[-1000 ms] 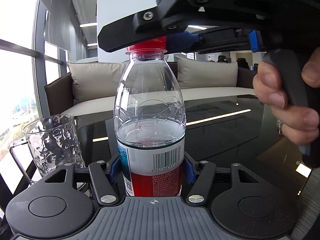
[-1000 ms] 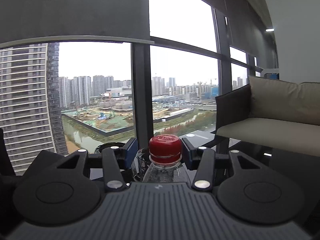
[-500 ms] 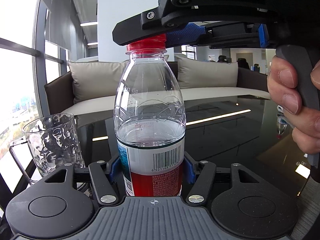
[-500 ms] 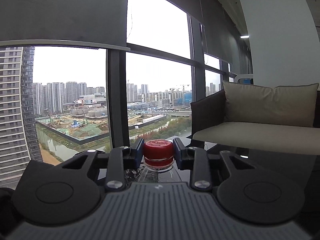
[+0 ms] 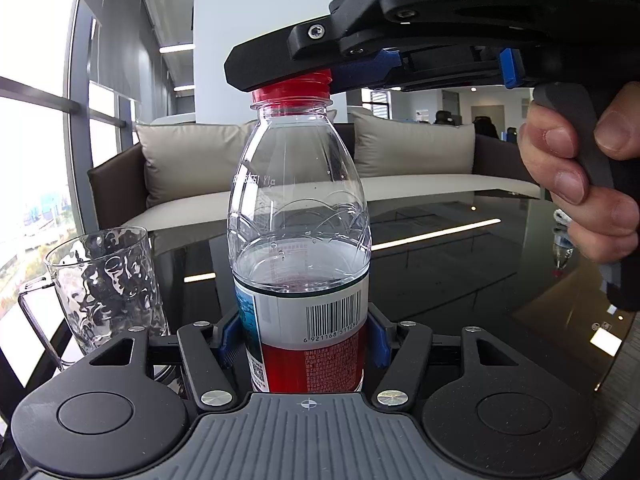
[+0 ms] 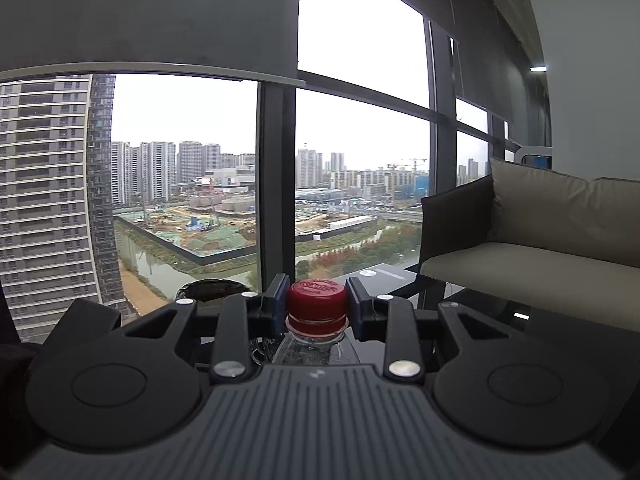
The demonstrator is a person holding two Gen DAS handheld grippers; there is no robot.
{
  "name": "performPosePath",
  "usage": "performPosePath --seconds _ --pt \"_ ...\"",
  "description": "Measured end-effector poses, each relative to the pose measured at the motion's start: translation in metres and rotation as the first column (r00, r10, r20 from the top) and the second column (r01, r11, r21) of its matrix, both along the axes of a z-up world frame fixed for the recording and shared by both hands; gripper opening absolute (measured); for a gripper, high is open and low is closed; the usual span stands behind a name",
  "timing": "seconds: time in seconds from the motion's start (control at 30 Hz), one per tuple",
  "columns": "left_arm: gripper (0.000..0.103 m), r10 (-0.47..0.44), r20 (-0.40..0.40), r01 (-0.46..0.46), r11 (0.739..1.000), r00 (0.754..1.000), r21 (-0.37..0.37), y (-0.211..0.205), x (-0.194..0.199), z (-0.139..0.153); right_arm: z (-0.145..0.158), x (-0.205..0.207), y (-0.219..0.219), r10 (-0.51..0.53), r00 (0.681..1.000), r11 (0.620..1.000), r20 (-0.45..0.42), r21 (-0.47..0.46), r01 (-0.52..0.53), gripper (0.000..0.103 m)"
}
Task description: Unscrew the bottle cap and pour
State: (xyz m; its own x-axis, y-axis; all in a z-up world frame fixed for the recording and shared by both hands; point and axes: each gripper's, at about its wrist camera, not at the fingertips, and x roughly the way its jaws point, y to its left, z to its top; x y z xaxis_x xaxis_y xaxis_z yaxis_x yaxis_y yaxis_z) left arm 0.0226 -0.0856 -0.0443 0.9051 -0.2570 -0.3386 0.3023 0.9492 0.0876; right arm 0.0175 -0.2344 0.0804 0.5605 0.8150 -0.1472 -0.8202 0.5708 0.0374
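Left wrist: upright clear bottle (image 5: 298, 216), roughly half-full, red cap (image 5: 294, 87)

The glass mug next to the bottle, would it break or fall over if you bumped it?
The glass mug looks like thick, dimpled glass, so it is probably stiff and rather heavy for its size. It appears empty and stands upright on the glossy dark table, so a push would likely slide it rather than tip it. Being glass, it could still break if knocked off.
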Motion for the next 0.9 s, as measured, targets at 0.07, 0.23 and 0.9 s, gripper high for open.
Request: performPosePath --seconds 0.07,0.23,0.9 --pt "0.056 -0.002 0.001 0.002 1.0 1.0 -0.001 0.001 -0.001 0.0 0.002 0.005 -0.004 0.046 0.999 0.999 -0.008 -0.008 -0.046 0.032" --pt "0.056 -0.006 0.005 0.006 1.0 1.0 0.004 0.0 -0.001 0.0 0.009 0.029 -0.017 0.217 0.975 0.976 -0.058 -0.016 -0.218 0.032" --pt "0.056 -0.009 -0.004 0.009 1.0 1.0 0.001 -0.002 0.0 0.0 0.036 0.03 -0.023 0.251 0.955 0.964 -0.16 -0.049 -0.262 0.061"
